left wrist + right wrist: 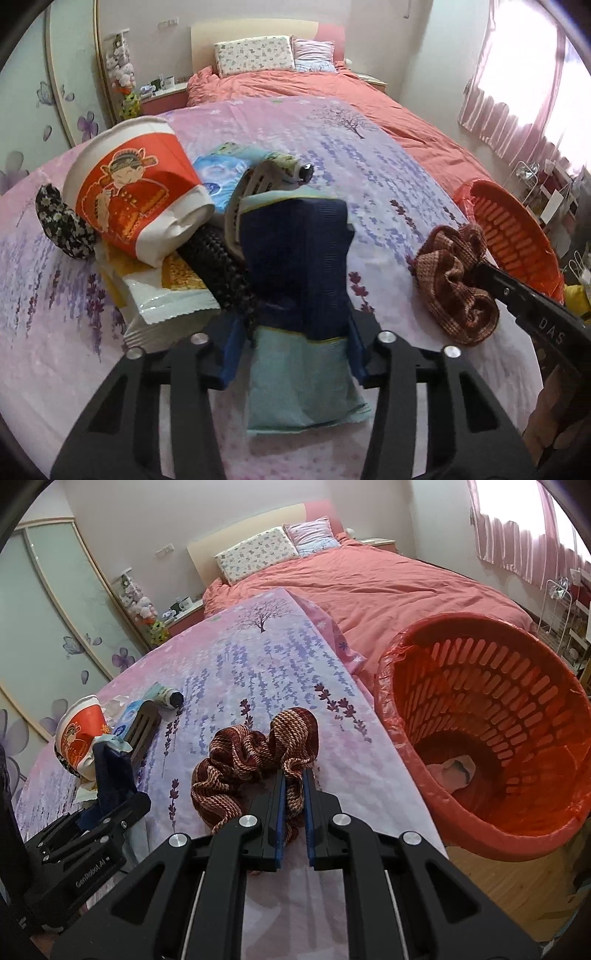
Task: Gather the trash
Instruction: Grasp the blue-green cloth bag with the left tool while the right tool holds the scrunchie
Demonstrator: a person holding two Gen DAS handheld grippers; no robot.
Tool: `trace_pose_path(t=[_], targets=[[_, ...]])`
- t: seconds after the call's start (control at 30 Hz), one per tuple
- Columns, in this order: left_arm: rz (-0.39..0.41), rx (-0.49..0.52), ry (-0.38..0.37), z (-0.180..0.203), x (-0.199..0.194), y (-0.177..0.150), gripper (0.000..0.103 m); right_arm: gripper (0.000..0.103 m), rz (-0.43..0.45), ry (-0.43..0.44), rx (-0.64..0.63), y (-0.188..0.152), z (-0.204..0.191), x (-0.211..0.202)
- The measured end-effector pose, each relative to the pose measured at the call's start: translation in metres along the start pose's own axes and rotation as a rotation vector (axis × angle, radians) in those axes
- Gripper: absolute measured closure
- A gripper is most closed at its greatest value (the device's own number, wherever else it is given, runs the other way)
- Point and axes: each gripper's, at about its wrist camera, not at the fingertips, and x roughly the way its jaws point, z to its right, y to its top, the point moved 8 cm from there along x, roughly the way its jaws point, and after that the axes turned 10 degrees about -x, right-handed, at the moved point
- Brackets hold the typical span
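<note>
Pickup step: my right gripper (294,794) is clamped on the brown scrunchie (255,760), my left gripper (295,343) closing around the blue packet (299,266); next, carry both to the red basket (480,827).

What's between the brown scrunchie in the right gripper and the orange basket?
Nothing visible. The right gripper is shut on the scrunchie, and only bare bedsheet lies between it and the basket, whose open mouth faces it.
</note>
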Motion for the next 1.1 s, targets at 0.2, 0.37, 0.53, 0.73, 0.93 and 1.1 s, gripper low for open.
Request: trace_pose_path(t=[0.2,0.37,0.53,0.73,0.93,1.1], targets=[[0.015,-0.018,0.010,-0.014,0.004,0.010,0.062,0.092,-0.020,0.018,0.024,0.004,-0.001,0.011],[0.022,-0.055,0.001,-0.031,0.003,0.015,0.061,0.092,-0.028,-0.005,-0.001,0.011,-0.009,0.020],[0.023,-0.065,-0.018,-0.035,-0.007,0.007,0.060,0.092,-0.008,-0.034,-0.057,0.010,-0.012,0.020],[0.025,-0.067,-0.019,-0.036,-0.012,-0.001,0.058,0.092,-0.007,-0.023,-0.047,0.010,-0.010,0.020],[0.026,-0.058,-0.011,-0.036,-0.017,-0.006,0.062,0.093,-0.008,-0.031,-0.061,0.011,-0.011,0.018],[0.040,-0.047,-0.023,-0.035,-0.029,-0.005,0.063,0.094,0.012,0.018,-0.014,0.012,-0.008,0.005]])
